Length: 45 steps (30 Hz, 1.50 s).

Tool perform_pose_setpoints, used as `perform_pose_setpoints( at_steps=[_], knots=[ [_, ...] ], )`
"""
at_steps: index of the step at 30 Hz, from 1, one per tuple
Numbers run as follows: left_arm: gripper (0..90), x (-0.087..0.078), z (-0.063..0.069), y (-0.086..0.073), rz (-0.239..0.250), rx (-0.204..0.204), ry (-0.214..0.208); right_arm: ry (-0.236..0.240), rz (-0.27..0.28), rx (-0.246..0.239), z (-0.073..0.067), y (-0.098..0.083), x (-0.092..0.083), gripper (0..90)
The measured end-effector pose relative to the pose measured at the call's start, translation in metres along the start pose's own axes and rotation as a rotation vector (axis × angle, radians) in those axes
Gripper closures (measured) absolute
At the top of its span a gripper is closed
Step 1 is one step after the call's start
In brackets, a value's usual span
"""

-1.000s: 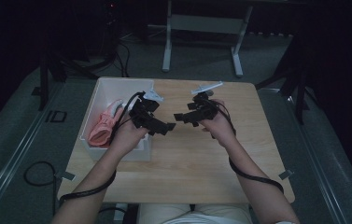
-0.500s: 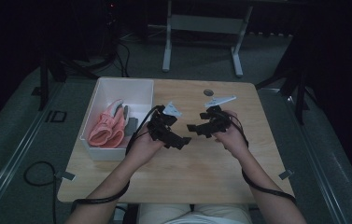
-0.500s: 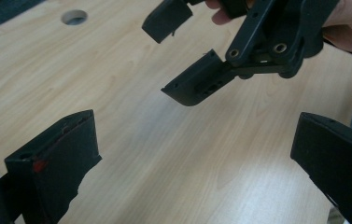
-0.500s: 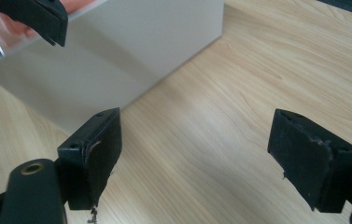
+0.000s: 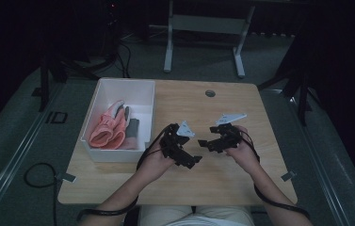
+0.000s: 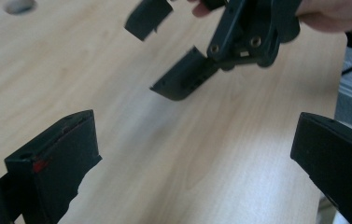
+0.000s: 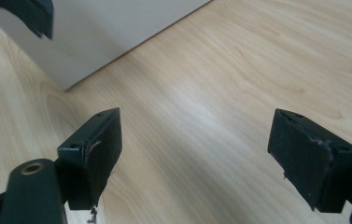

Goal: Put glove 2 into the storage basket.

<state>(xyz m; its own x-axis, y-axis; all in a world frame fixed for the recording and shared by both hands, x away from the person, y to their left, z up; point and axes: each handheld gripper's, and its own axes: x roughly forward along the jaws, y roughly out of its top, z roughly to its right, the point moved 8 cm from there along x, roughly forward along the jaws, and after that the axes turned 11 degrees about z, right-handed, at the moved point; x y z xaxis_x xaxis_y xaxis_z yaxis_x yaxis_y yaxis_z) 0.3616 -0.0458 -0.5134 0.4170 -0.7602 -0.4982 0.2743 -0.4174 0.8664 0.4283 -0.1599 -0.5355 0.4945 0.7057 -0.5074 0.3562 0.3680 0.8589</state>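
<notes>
My left gripper (image 5: 192, 160) hangs low over the front middle of the wooden table (image 5: 213, 188), open, with nothing between its jaws. My right gripper (image 5: 204, 143) faces it from the right, also open and empty, a short gap away. In the left gripper view my own gripper (image 6: 192, 158) is spread wide over bare wood, and the right gripper (image 6: 164, 49) shows at the top, held by a hand. The right gripper view has its own gripper (image 7: 201, 154) open above the wood. Pink gloves (image 5: 108, 132) lie in a white bin (image 5: 121, 84).
The white bin stands on the table's left half; its near corner (image 7: 108, 32) shows in the right gripper view, with a fingertip (image 7: 29, 14) of the left gripper before it. A round grey hole (image 5: 210, 93) sits near the far edge. Desk legs and cables lie on the floor beyond.
Both hands have drawn back from the bin and the table's middle toward the person and slightly right. Both grippers stay open and empty.
</notes>
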Motion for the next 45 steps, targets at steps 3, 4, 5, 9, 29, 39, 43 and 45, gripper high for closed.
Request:
perform_pose_setpoints(
  at_steps=[3,4,5,9,29,39,43,45],
  knots=[
    [0.6,0.007,0.006,-0.009,0.003,0.006,-0.015,-0.003,-0.009,-0.014,0.001,-0.011,-0.002,17.4],
    [0.6,0.01,0.007,-0.012,0.002,0.006,-0.023,-0.005,-0.011,-0.014,0.001,-0.015,-0.003,17.3],
    [0.6,0.012,0.009,-0.015,-0.004,0.006,-0.025,-0.004,-0.013,-0.013,0.002,-0.019,-0.003,17.1],
    [0.6,0.022,0.012,-0.03,-0.017,0.012,-0.021,-0.017,-0.02,0.01,0.007,-0.036,-0.004,17.1],
    [0.6,0.038,0.032,-0.077,-0.024,0.054,-0.047,-0.021,0.001,-0.014,0.009,-0.082,-0.023,15.0],
    [0.6,0.034,0.037,-0.089,-0.019,0.072,-0.039,-0.035,0.003,-0.028,0.009,-0.101,-0.037,14.8],
    [0.6,0.031,0.038,-0.095,-0.02,0.073,-0.043,-0.051,0.016,-0.024,0.012,-0.108,-0.043,14.9],
    [0.6,0.031,0.038,-0.098,-0.023,0.075,-0.037,-0.058,0.028,-0.027,0.014,-0.11,-0.046,14.9]
  ],
)
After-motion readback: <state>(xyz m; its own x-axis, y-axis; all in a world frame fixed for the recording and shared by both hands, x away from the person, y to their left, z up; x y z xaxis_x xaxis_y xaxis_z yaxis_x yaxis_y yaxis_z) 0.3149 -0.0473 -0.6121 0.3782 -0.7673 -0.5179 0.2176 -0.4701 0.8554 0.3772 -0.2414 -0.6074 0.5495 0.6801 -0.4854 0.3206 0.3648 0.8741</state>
